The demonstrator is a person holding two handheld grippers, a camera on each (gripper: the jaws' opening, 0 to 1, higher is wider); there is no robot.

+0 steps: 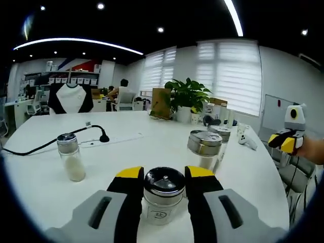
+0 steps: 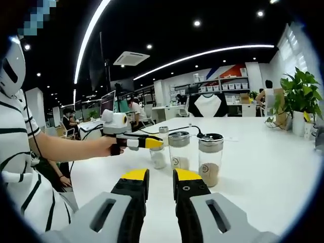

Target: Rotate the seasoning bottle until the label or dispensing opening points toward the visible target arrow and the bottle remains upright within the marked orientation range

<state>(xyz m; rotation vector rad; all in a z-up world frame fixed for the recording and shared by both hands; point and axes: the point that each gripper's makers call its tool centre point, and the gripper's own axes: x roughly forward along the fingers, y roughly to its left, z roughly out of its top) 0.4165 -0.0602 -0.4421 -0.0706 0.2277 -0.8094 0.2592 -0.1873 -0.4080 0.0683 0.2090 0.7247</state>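
1. The seasoning bottle [image 1: 163,195] stands upright on the white table [image 1: 152,147], between the yellow-tipped jaws of the left gripper [image 1: 163,185]. Its chrome cap faces the camera, and a small label mark shows low on the glass.

2. Risk, as judged: the jaws flank the cap and shoulder, high on the bottle. A twist applied there could tip the bottle out of upright or let it slip round inside the pads. No target arrow is discernible on the table, so over- or under-rotation is a further hazard.

3. Left gripper: jaws open to about the bottle's width and close against both sides. Whether the pads actually press the glass cannot be told.

4. Neighbouring items: a small salt shaker [image 1: 71,157] stands to the left, well apart. Two chrome-capped jars [image 1: 205,147] stand near on the right. A wide swing of the bottle or gripper could knock the nearer jar.

5. A black cable [image 1: 61,139] runs across the table behind the shaker, clear of the work.

6. Right gripper [image 2: 160,185]: jaws nearly closed with a narrow gap between them, holding nothing, hovering above the table short of the jars.
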